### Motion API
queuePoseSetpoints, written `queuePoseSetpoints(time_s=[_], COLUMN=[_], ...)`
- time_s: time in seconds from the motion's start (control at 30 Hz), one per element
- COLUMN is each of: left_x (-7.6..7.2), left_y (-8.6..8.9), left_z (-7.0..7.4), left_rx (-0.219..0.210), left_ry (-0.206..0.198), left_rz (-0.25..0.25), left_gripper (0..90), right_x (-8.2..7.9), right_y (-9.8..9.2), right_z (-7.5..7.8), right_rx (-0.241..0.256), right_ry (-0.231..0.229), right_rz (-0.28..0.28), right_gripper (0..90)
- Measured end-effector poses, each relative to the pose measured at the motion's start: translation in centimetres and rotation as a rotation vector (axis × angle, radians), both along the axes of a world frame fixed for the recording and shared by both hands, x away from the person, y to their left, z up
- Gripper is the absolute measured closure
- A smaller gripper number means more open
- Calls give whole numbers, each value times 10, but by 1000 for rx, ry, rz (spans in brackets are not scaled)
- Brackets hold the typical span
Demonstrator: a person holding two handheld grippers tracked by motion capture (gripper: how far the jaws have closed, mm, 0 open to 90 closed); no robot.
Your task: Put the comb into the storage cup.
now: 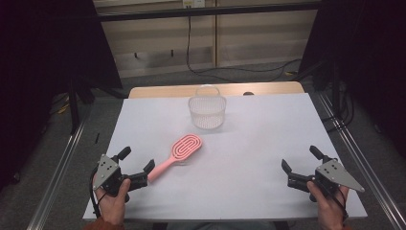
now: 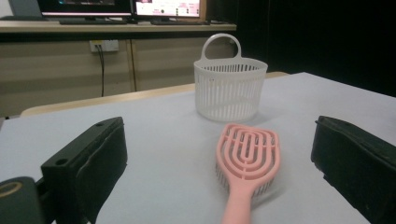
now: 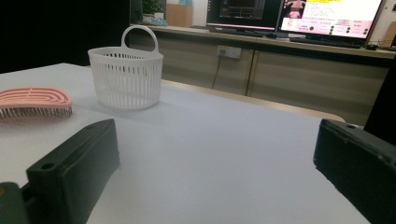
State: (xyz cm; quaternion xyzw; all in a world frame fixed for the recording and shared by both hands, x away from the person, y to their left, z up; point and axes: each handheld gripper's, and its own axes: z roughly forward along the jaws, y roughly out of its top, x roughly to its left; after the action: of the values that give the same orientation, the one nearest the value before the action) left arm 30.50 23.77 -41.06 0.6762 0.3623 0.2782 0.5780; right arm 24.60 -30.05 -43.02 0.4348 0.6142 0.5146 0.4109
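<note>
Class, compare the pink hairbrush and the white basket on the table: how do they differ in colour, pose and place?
The hairbrush is pink; the basket is white. The hairbrush lies flat with its bristles down, while the basket stands upright with its loop handle on top. The hairbrush lies near the left gripper, its handle end between the open jaws; the basket stands farther back, apart from both grippers. Both have slotted, see-through bodies and rest on the white table.

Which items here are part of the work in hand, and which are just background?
In use:
- pink hairbrush, its handle between the open jaws of the left gripper
- white basket, standing just beyond the brush

Just there:
- right gripper, open, idle over bare table
- monitors and cables behind the table
</note>
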Motion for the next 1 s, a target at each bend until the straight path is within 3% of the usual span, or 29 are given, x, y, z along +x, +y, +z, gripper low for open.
queuePoseSetpoints(time_s=[0.13,0.23,0.33,0.47,0.63,0.77,0.8,0.9,1.0], left_x=[2,3,6,10,11,14,15,14,15], left_y=[-4,-5,-5,-6,-12,-18,-19,-20,-24], left_z=[-4,-4,-1,0,3,8,10,14,19], left_rx=[13,35,22,66,7,28,27,12,20], left_ry=[48,46,69,55,17,2,5,-2,-8], left_rz=[-10,-19,-69,-76,-113,-148,-172,-185,-240], left_gripper=[42,46,52,52,49,53,60,56,56], right_x=[-1,-1,-1,-2,-1,-1,-1,-1,-1], right_y=[0,1,2,1,2,1,1,1,2], right_z=[1,1,1,2,1,1,1,1,1], right_rx=[2,-2,-12,-7,-5,-1,1,0,0], right_ry=[-5,-9,-10,-11,-12,-9,-7,-7,-5], right_rz=[4,17,20,13,18,21,21,24,28], right_gripper=[0,0,0,0,0,0,0,0,0])
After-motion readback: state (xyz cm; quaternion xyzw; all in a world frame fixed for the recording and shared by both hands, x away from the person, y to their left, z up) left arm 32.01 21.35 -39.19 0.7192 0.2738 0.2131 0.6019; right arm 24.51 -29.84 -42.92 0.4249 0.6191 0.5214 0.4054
